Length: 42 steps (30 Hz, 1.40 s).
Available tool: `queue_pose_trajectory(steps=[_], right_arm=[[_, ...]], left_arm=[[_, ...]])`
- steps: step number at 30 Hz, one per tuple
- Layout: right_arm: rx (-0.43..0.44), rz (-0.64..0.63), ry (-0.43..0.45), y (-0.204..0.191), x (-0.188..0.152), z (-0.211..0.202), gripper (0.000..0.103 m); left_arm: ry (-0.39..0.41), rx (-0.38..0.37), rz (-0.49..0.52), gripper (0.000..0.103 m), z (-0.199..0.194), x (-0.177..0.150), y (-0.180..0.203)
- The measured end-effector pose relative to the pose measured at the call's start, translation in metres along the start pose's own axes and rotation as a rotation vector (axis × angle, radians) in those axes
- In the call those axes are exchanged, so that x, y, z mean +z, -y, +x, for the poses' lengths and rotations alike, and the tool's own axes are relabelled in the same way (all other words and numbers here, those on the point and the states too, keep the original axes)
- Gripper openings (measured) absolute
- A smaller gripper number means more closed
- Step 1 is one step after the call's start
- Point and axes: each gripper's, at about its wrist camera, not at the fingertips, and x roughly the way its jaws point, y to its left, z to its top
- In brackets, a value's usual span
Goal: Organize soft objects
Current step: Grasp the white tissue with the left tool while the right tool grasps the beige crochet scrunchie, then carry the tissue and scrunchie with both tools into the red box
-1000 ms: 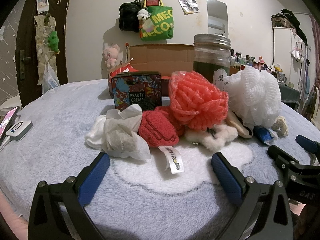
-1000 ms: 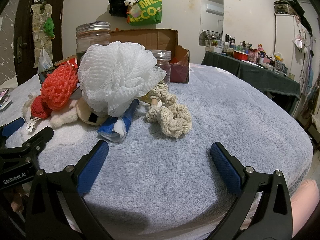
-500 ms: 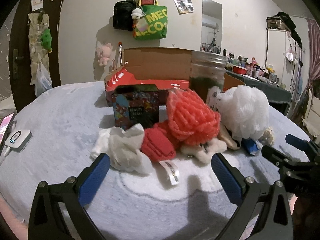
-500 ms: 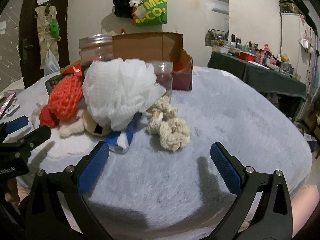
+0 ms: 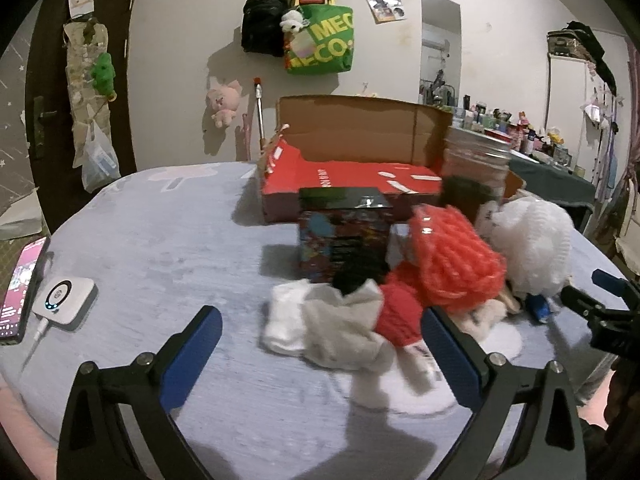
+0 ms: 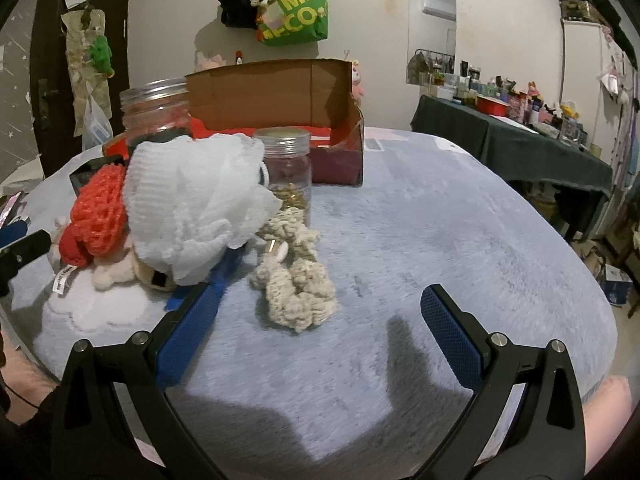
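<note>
A heap of soft things lies on the grey fleece table (image 5: 160, 248): a crumpled white cloth (image 5: 332, 324), a red knitted piece (image 5: 400, 312) with a label, an orange mesh pouf (image 5: 452, 256), a white mesh pouf (image 5: 532, 244) (image 6: 188, 204) and a beige crocheted scrunchie (image 6: 296, 280). My left gripper (image 5: 320, 352) hangs open above the table, just in front of the white cloth. My right gripper (image 6: 316, 332) is open too, close before the scrunchie. Neither holds anything.
Behind the heap stand an open red cardboard box (image 5: 352, 168) (image 6: 280, 120), a patterned carton (image 5: 344, 232), a large glass jar (image 5: 476, 172) and a small jar (image 6: 288, 172). A phone (image 5: 20, 284) and a white charger (image 5: 66, 296) lie at the table's left edge.
Both grippers have risen and pulled back from the heap, so more of the table and the box shows. The objects have not moved. Both stay open.
</note>
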Motion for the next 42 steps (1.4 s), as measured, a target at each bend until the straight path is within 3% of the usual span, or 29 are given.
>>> queue_pose_trajectory(steps=[4, 10, 13, 15, 16, 18, 21, 32, 42], right_arm=[[0.003, -0.003, -0.012, 0.005, 0.001, 0.004, 0.103], [0.045, 0.019, -0.035, 0.009, 0.004, 0.013, 0.091], [0.064, 0.012, -0.051, 0.009, 0.004, 0.018, 0.076], [0.090, 0.019, -0.070, 0.010, 0.003, 0.022, 0.058], [0.092, 0.020, -0.071, 0.010, 0.002, 0.023, 0.054], [0.106, 0.008, -0.060, 0.010, 0.001, 0.021, 0.029], [0.122, 0.019, -0.051, 0.011, 0.000, 0.018, 0.025], [0.124, 0.021, 0.024, 0.013, 0.020, -0.003, 0.024], [0.126, 0.032, 0.002, 0.019, 0.021, 0.002, 0.024]], left_arm=[[-0.028, -0.020, -0.013, 0.091, 0.005, 0.003, -0.008], [-0.046, -0.072, 0.027, 0.073, 0.008, 0.001, -0.002], [-0.043, -0.087, 0.065, 0.064, 0.010, 0.000, 0.004], [-0.044, -0.108, 0.074, 0.040, 0.010, 0.000, 0.006], [-0.051, -0.120, 0.078, 0.034, 0.011, 0.000, 0.007], [-0.061, -0.130, 0.091, 0.013, 0.012, -0.001, 0.009], [-0.061, -0.130, 0.096, 0.010, 0.010, 0.000, 0.010], [-0.020, -0.149, 0.093, 0.009, -0.004, 0.015, 0.012], [-0.050, -0.152, 0.079, 0.009, -0.001, 0.026, -0.001]])
